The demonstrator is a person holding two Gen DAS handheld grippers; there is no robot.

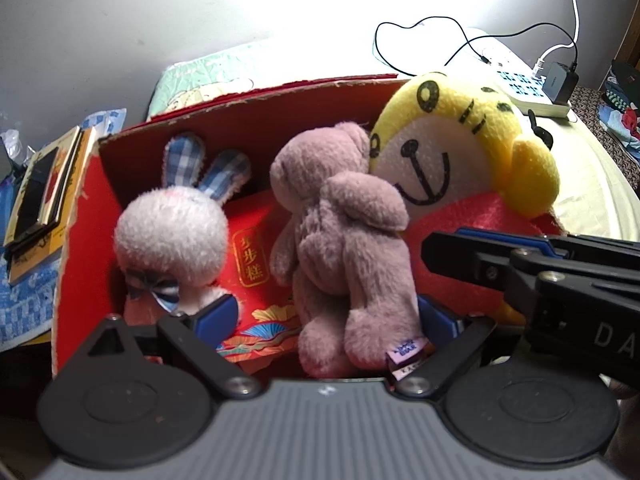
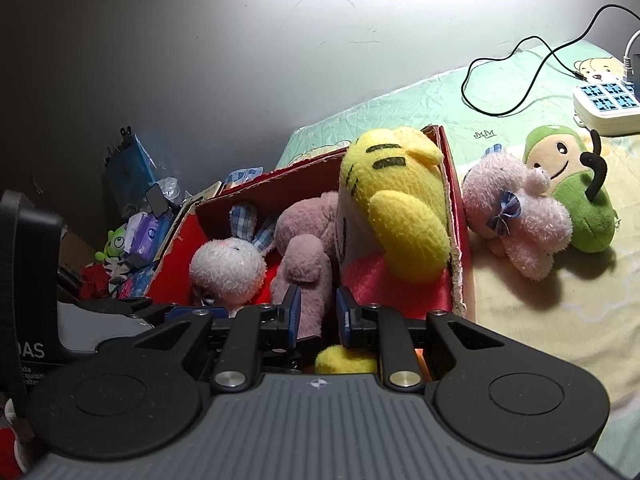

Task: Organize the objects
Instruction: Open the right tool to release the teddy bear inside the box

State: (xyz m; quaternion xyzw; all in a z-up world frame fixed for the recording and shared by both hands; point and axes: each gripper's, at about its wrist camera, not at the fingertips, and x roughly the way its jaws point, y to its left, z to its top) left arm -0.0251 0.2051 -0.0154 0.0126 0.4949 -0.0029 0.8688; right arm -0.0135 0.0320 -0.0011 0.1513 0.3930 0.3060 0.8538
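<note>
Red box (image 1: 248, 120) on the bed (image 2: 520, 340), torn rim, packed with 3 toys: white rabbit (image 1: 172, 232), mauve bear (image 1: 344, 248), yellow tiger (image 1: 452, 148) against the right wall. Left tongs (image 1: 326, 314) released, straddling the bear; right tongs (image 2: 318, 312) slightly parted around its limb, contact unclear. Bed beside the box holds 2 toys.

Three soft toys are filling the red box (image 2: 460, 216): a rabbit (image 1: 172, 232), a mauve bear (image 1: 344, 248) and a yellow toy (image 2: 392, 208), leaving only a gap over the red packet (image 1: 256, 256). Bed (image 2: 540, 320) beside the box is lying free; a pink toy (image 2: 516, 220) and green toy (image 2: 580, 200) are blocking farther back.
</note>
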